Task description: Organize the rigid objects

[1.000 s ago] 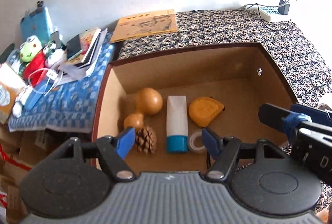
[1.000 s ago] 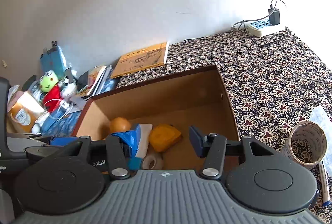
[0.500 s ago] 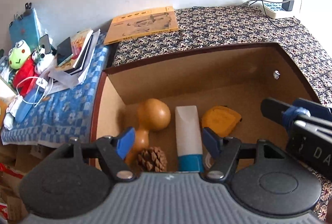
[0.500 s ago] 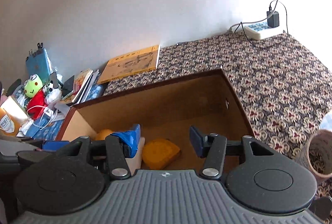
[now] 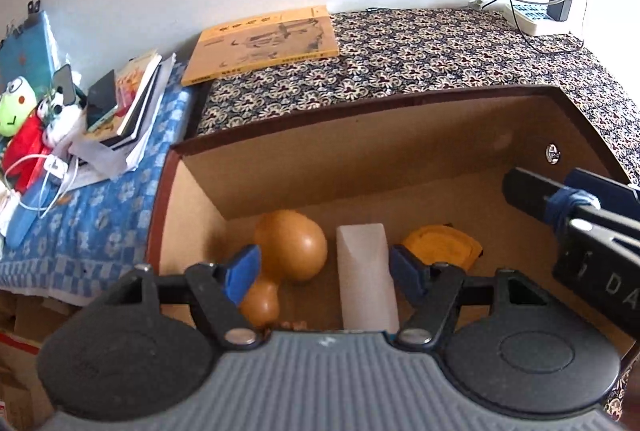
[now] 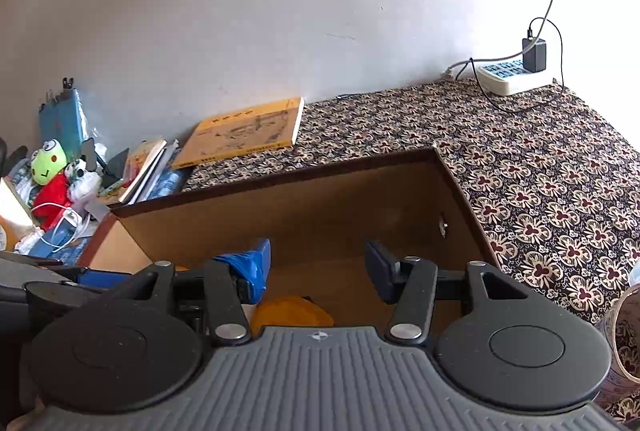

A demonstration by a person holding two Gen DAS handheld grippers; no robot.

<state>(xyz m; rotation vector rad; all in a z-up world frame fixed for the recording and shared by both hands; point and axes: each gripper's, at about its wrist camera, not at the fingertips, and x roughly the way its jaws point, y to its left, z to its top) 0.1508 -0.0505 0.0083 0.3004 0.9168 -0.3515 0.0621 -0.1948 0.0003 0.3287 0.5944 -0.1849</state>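
Note:
An open brown cardboard box (image 5: 360, 159) sits on the patterned cloth. Inside lie a tan gourd (image 5: 290, 245), a white tube (image 5: 366, 271) and a yellow tape measure (image 5: 442, 245). My left gripper (image 5: 324, 271) is open and empty above the box's near side. My right gripper (image 6: 318, 269) is open and empty over the box; it also shows at the right in the left wrist view (image 5: 560, 203). The tape measure shows below it (image 6: 292, 311). The box's far wall shows in the right wrist view (image 6: 280, 215).
A yellow book (image 5: 260, 43) lies behind the box. A power strip (image 6: 512, 75) with a charger sits far right. Books, a phone and plush toys (image 5: 24, 119) crowd the blue cloth at left. A patterned cup (image 6: 624, 335) stands at the right edge.
Both grippers have pulled back and tilted up; the box contents slid lower in view. The pine cone, tape roll and tube's blue cap are now hidden behind the left gripper body.

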